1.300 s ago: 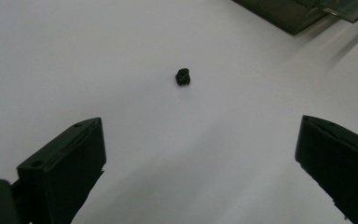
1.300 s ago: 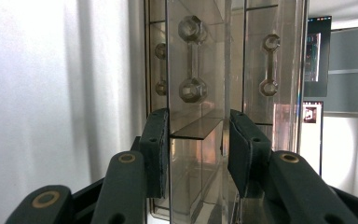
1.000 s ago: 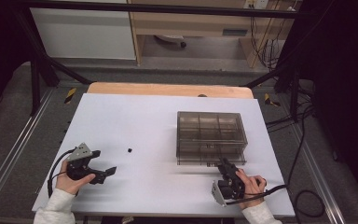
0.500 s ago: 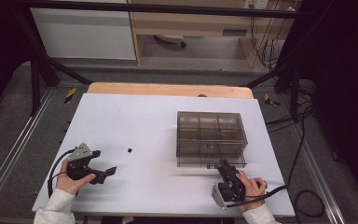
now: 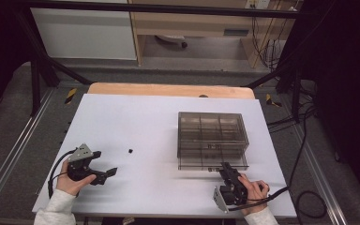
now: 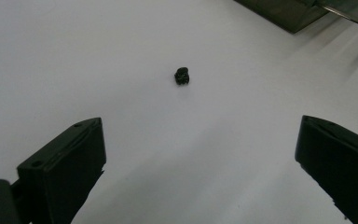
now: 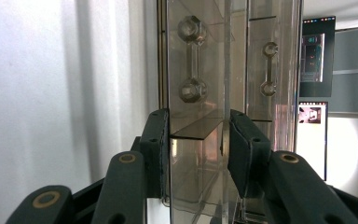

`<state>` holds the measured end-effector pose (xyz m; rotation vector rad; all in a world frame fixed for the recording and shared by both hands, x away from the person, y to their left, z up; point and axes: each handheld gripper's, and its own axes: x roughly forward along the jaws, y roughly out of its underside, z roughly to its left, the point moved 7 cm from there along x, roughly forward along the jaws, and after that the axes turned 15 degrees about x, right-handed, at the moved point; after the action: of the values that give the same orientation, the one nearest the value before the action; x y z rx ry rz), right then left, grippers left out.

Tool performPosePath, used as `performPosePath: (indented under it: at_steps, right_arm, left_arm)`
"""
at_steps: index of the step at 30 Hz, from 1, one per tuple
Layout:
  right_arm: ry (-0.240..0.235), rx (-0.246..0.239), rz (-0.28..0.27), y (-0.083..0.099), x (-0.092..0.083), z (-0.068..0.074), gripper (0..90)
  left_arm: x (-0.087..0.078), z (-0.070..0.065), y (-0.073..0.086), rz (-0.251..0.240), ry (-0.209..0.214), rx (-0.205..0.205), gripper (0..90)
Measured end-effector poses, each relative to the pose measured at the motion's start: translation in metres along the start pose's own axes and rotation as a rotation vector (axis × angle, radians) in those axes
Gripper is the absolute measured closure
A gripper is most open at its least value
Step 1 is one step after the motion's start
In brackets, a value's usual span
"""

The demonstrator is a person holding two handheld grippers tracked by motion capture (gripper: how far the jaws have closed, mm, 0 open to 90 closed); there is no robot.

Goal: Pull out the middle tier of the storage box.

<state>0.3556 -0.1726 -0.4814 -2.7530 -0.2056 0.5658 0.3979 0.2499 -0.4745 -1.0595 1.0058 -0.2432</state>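
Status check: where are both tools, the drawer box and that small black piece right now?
Right tool shut on drawer front of clear box. Left tool open, empty, aimed at small black part on white table. Path to it clear.

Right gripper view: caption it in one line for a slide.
Right tongs clamp the front panel of a smoky clear drawer on the organizer box.

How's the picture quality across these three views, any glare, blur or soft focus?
High view: evenly lit, slightly soft, the white table bright against dark surroundings. Left gripper view: the small black part reads clearly, the near jaws slightly soft. Right gripper view: reflections streak the clear drawer front, and the backdrop at right is washed out.
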Motion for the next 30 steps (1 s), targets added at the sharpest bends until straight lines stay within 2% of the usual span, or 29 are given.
performPosePath:
  at_steps: [30]
  right_arm:
    - [-0.032, 0.020, 0.010, 0.0017, -0.0026, 0.0055, 62.6]
  left_arm:
    - [0.0007, -0.0007, 0.0002, 0.002, 0.003, 0.002, 1.1]
